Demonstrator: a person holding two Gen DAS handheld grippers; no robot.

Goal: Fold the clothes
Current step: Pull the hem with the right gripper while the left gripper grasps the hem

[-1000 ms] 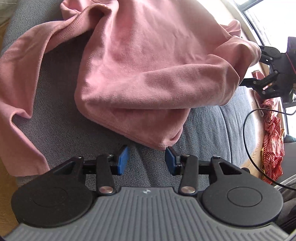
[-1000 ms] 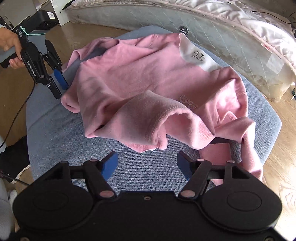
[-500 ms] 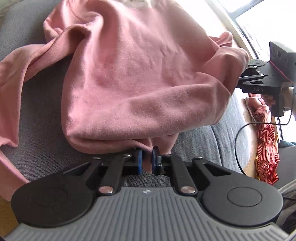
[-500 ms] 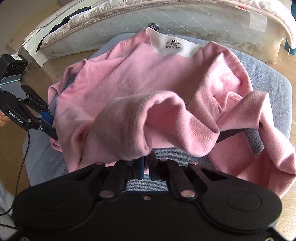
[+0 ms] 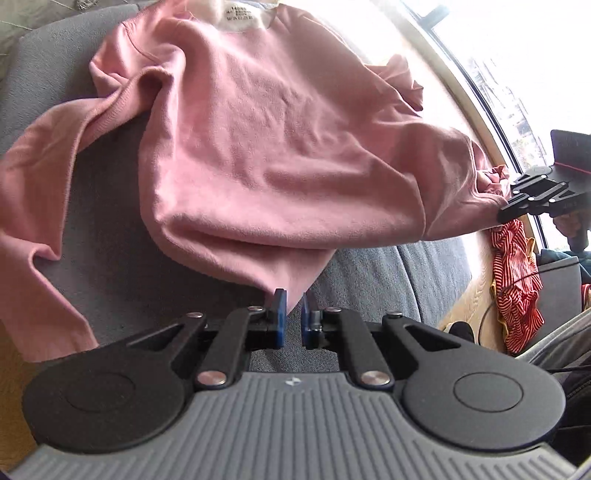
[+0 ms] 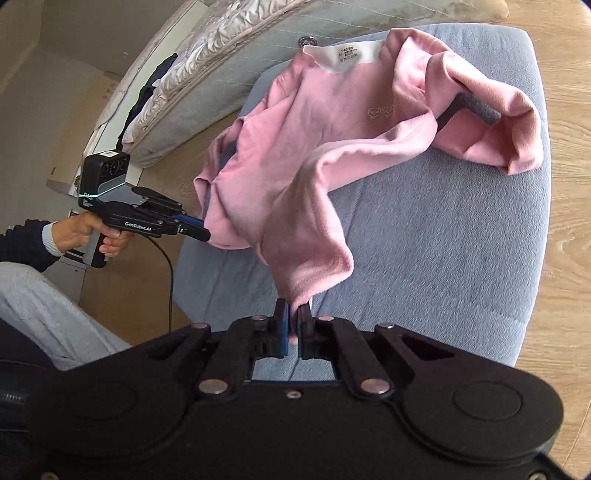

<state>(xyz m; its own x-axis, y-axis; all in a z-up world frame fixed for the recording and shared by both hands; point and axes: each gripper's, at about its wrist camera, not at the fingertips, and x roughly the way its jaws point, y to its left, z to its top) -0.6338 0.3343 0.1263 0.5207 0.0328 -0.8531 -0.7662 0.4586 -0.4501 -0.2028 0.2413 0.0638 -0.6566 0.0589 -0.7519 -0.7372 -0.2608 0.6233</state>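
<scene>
Left hand-held gripper and right hand-held gripper each pinch a hem corner of the pink sweatshirt, sprawled mid-frame across the grey cushion; lifting evenly, hem taut, should fold cleanly.

The white neck label sewn inside the collar of the pink fleece sweatshirt carries small grey print; its top line reads "140/80", and the lines beneath it are too small to make out. In the left wrist view the same label shows only blurred print. On the black side of the left claw, just beside the sweatshirt's hem, white lettering reads "GenRobot.AI". A faint emblem on the sweatshirt's chest cannot be read.
</scene>
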